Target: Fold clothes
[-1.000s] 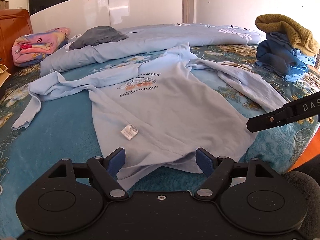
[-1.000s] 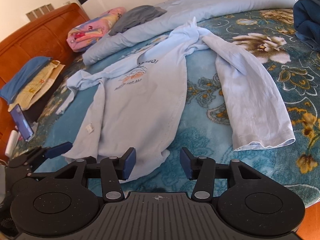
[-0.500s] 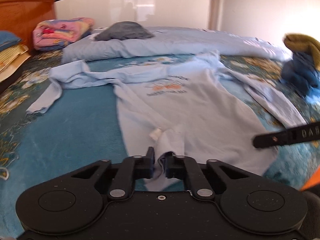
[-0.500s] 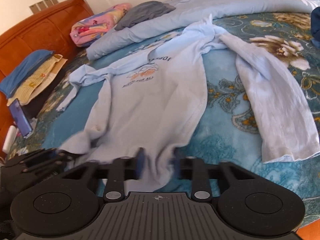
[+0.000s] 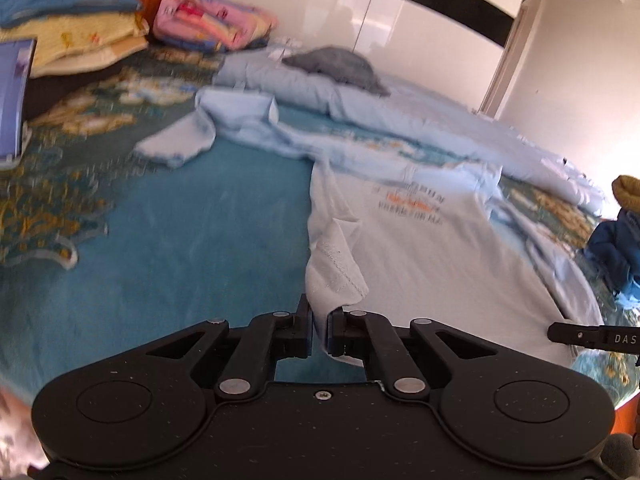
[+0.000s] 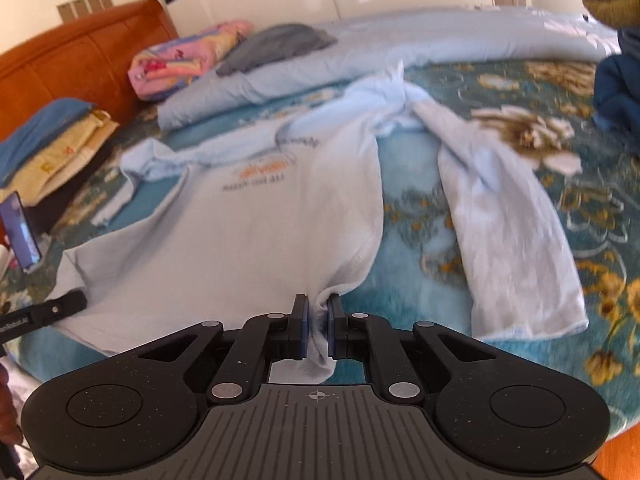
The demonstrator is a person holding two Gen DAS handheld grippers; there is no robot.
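A light blue long-sleeved shirt (image 5: 432, 252) with an orange and dark chest print lies spread on the teal flowered bedspread (image 5: 192, 248). It also shows in the right wrist view (image 6: 256, 224). My left gripper (image 5: 318, 320) is shut on the shirt's bottom hem at its left corner. My right gripper (image 6: 318, 316) is shut on the hem at its right corner. One sleeve (image 6: 508, 216) trails to the right, the other (image 5: 180, 140) lies bunched at the far left. The hem is stretched between the two grippers.
A rolled pale blue quilt (image 6: 360, 52) with a grey garment (image 6: 276, 46) lies behind the shirt. Folded pink bedding (image 5: 212, 20) and a blue and yellow stack (image 5: 68, 20) sit near the wooden headboard (image 6: 76, 68). Dark blue and olive clothes (image 5: 618, 236) are piled at the right. A phone (image 6: 20, 236) stands at the left.
Both grippers, open a second ago, have closed on the shirt's bottom hem. They have pulled the hem corners apart, and the shirt's body now lies flatter. Both views have swung left.
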